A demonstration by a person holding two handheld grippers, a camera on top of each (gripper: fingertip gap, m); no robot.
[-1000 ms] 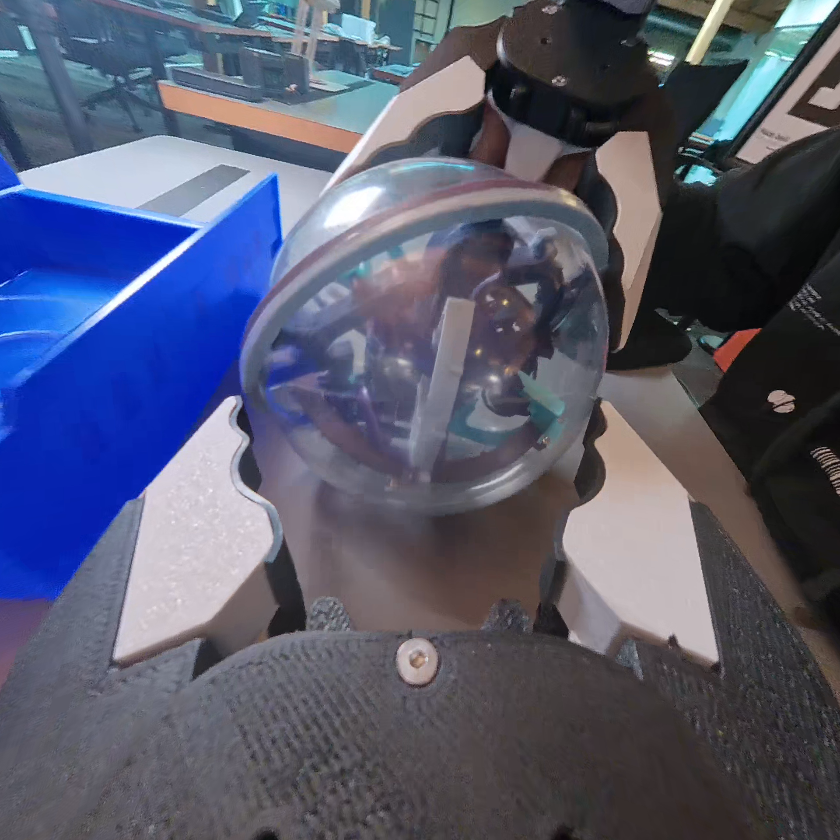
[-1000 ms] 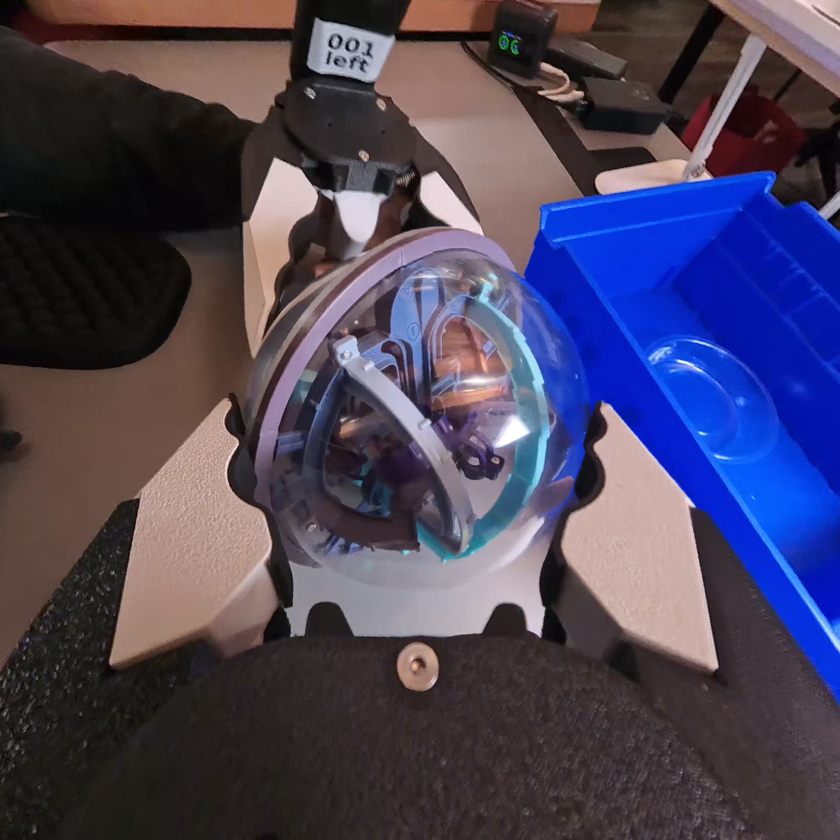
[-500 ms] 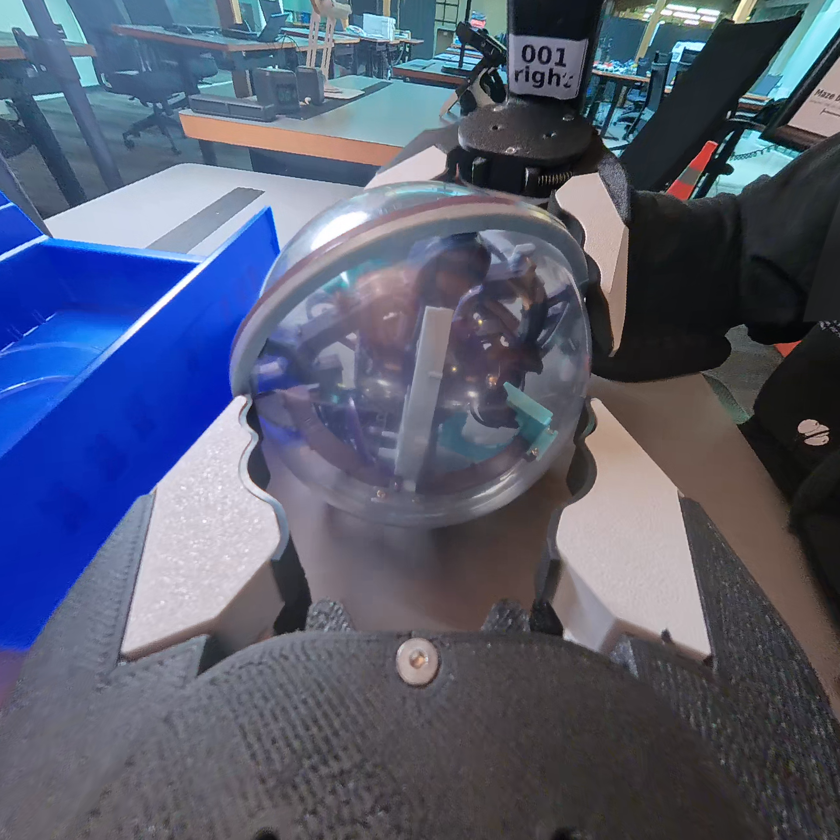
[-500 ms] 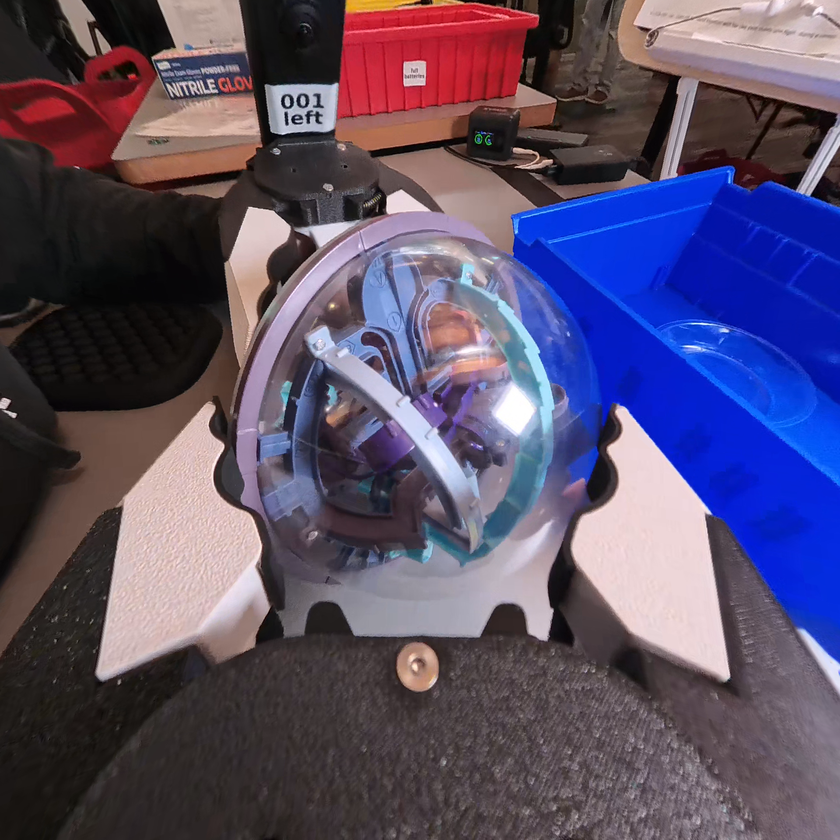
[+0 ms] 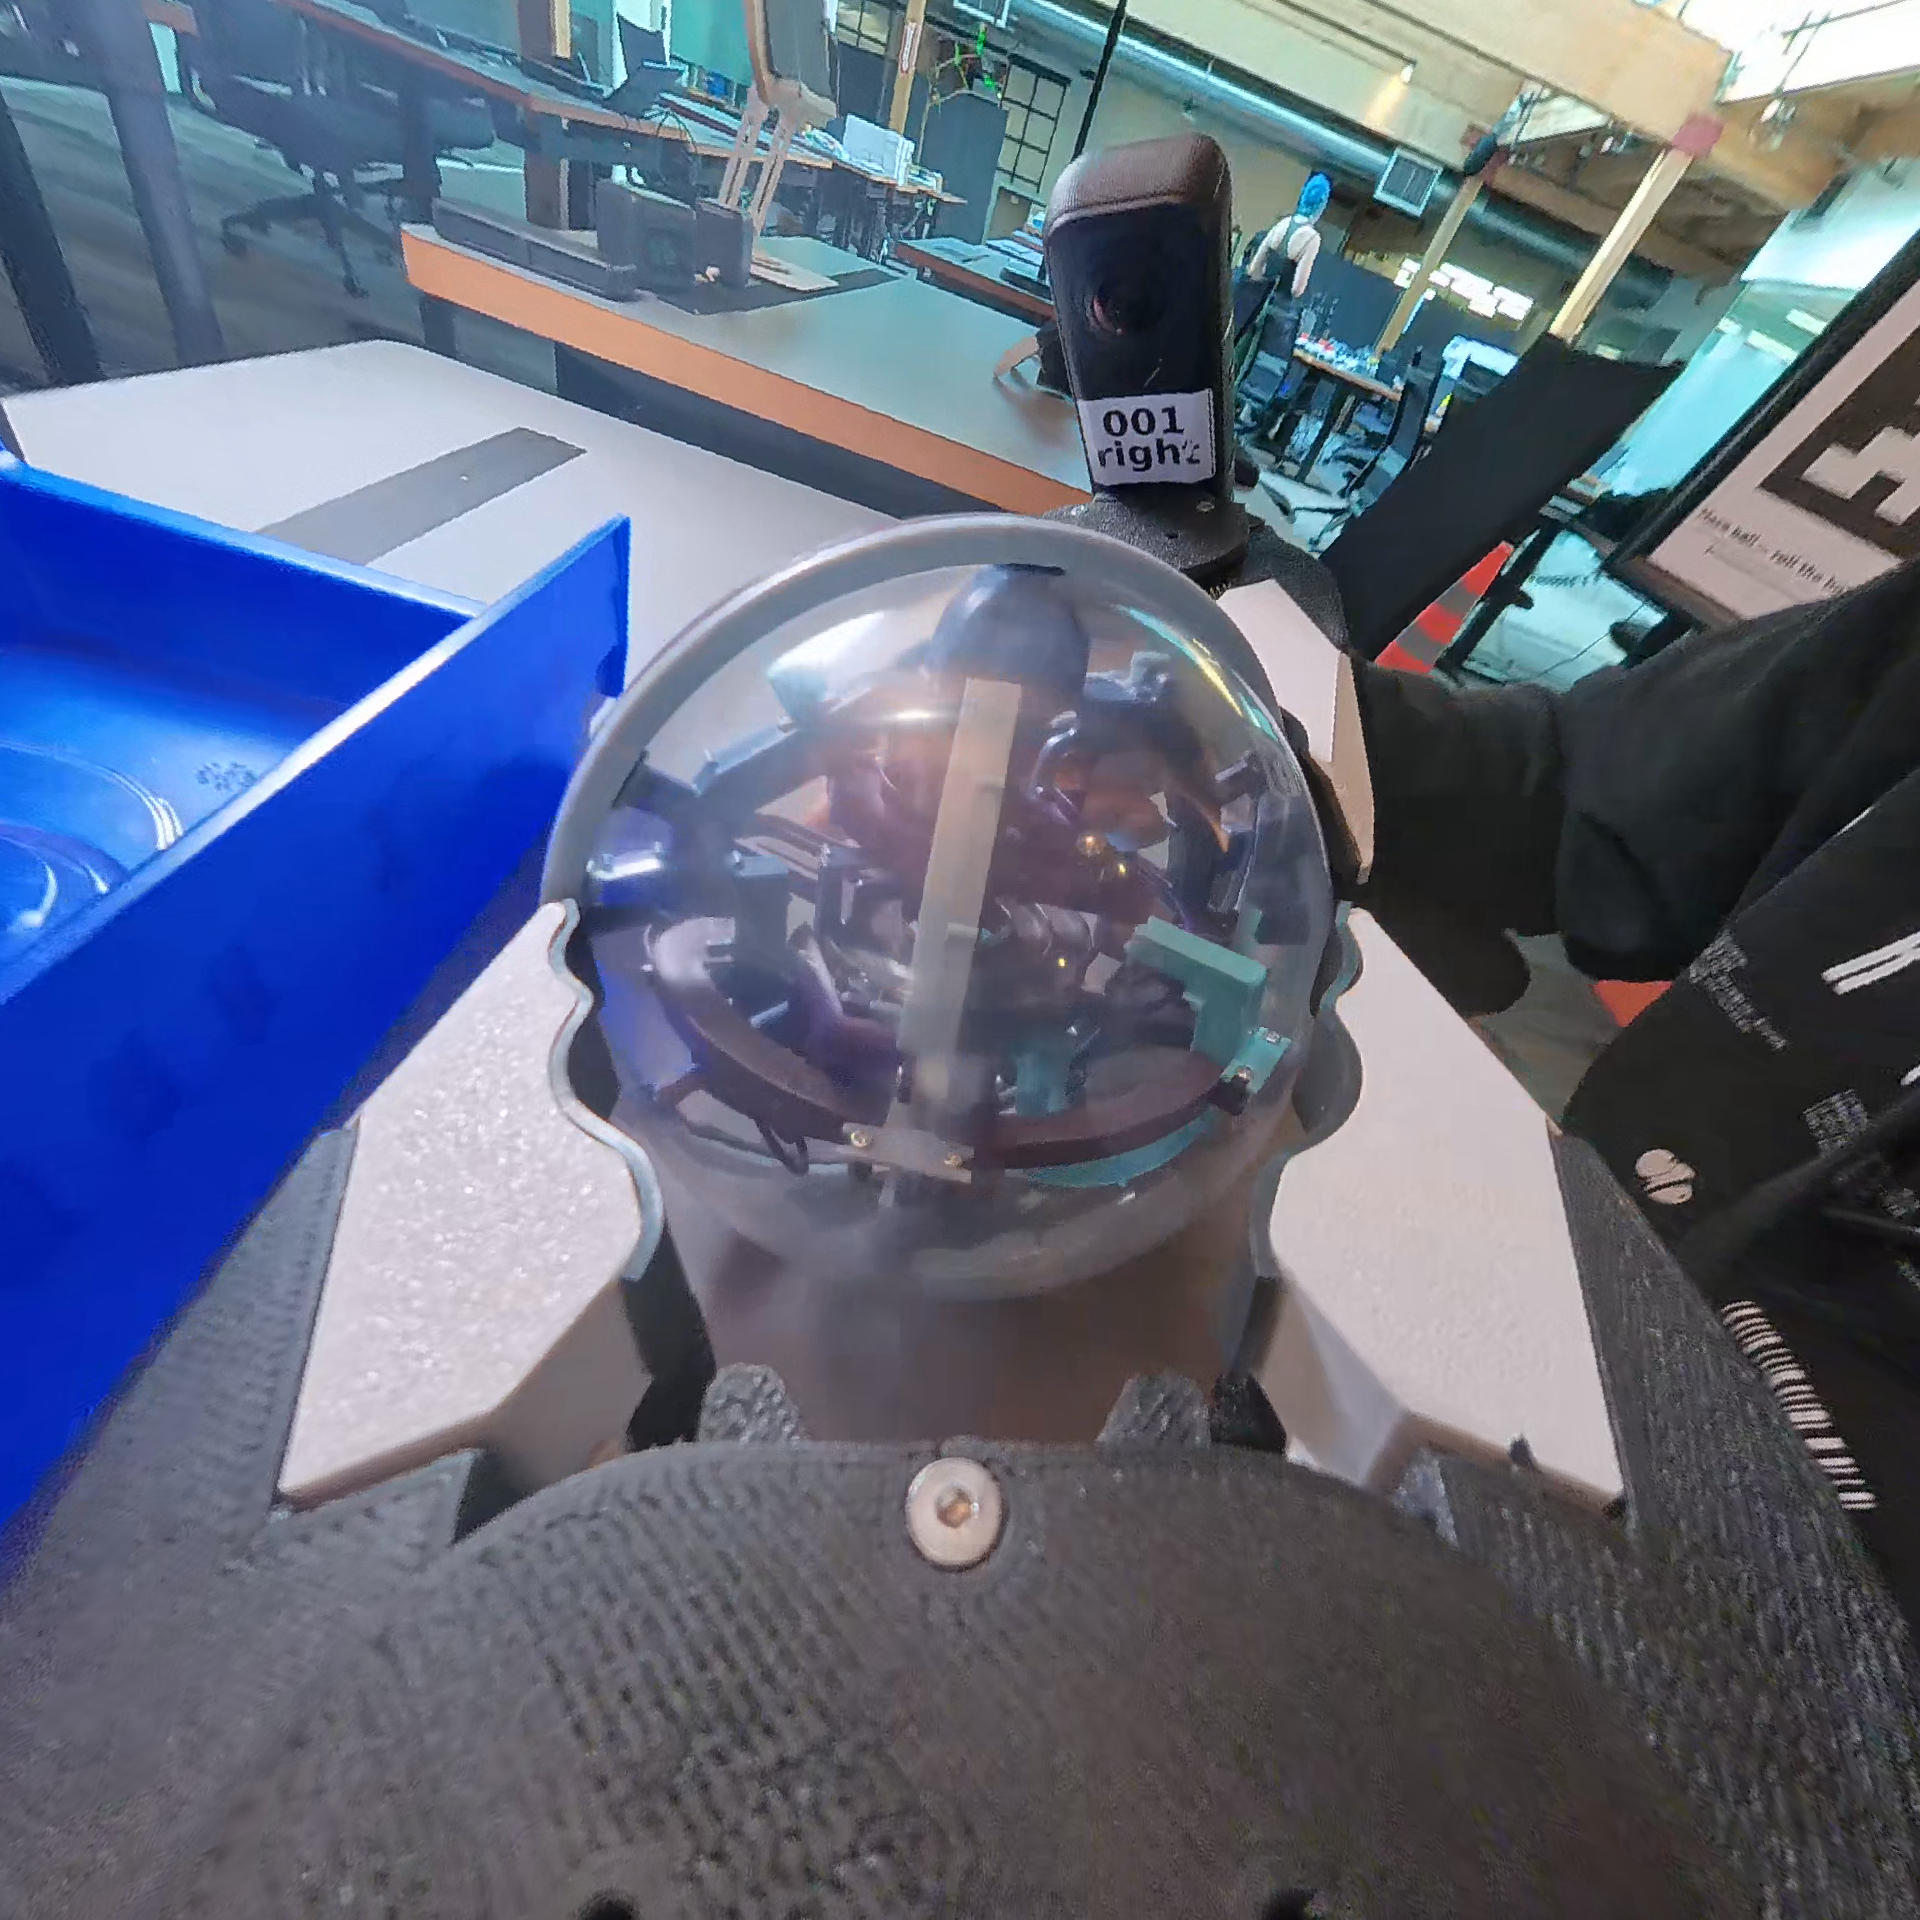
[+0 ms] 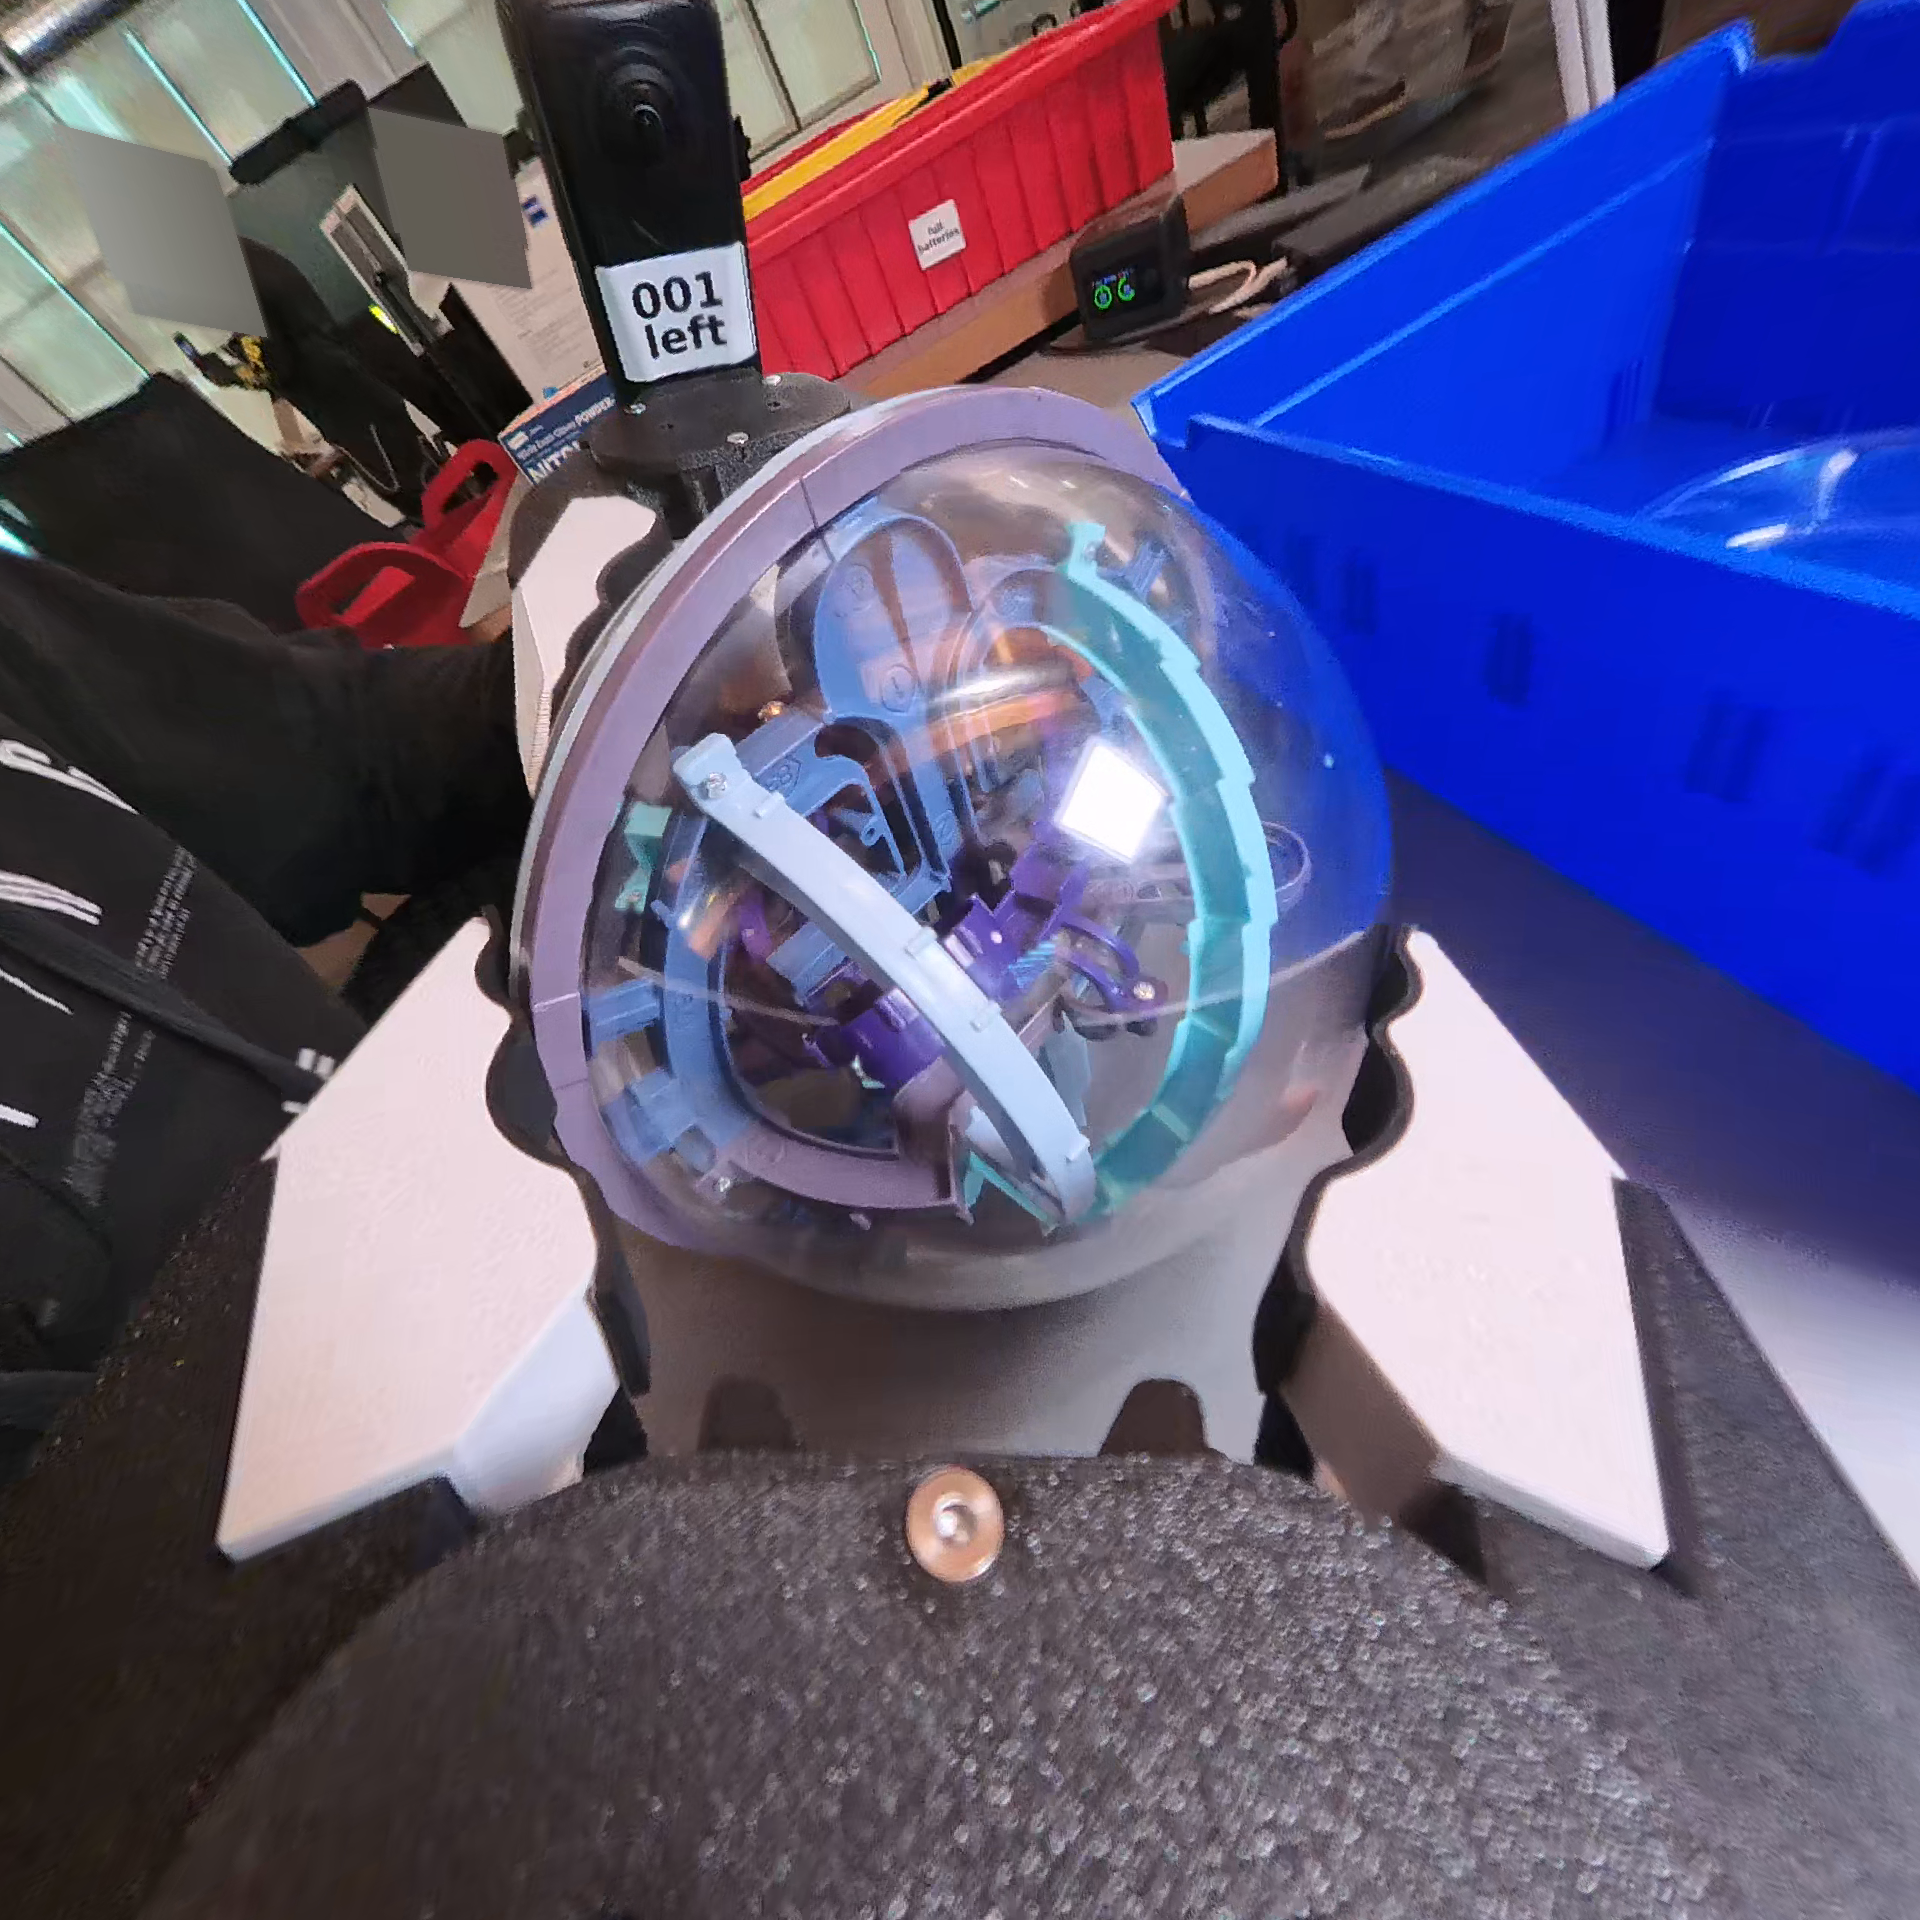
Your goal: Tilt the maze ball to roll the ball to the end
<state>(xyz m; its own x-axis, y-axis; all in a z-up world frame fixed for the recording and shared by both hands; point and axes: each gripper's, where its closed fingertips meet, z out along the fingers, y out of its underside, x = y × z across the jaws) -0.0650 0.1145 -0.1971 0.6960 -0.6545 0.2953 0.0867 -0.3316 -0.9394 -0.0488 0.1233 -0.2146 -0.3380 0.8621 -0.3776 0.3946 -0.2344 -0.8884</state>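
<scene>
Left tongs (image 5: 940,1049): closed on the maze ball (image 5: 935,904).
Right tongs (image 6: 951,1049): squeeze it too.
Blue bin (image 5: 239,831): just beside both.

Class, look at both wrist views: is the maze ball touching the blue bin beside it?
Cannot tell. In the right wrist view the maze ball overlaps the blue bin wall, with no gap or contact plainly visible; the left wrist view is equally unclear.

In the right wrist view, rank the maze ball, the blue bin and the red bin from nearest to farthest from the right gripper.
1. Maze ball: between the right gripper fingers.
2. Blue bin: just right of the ball.
3. Red bin: far back, on another table.
</scene>
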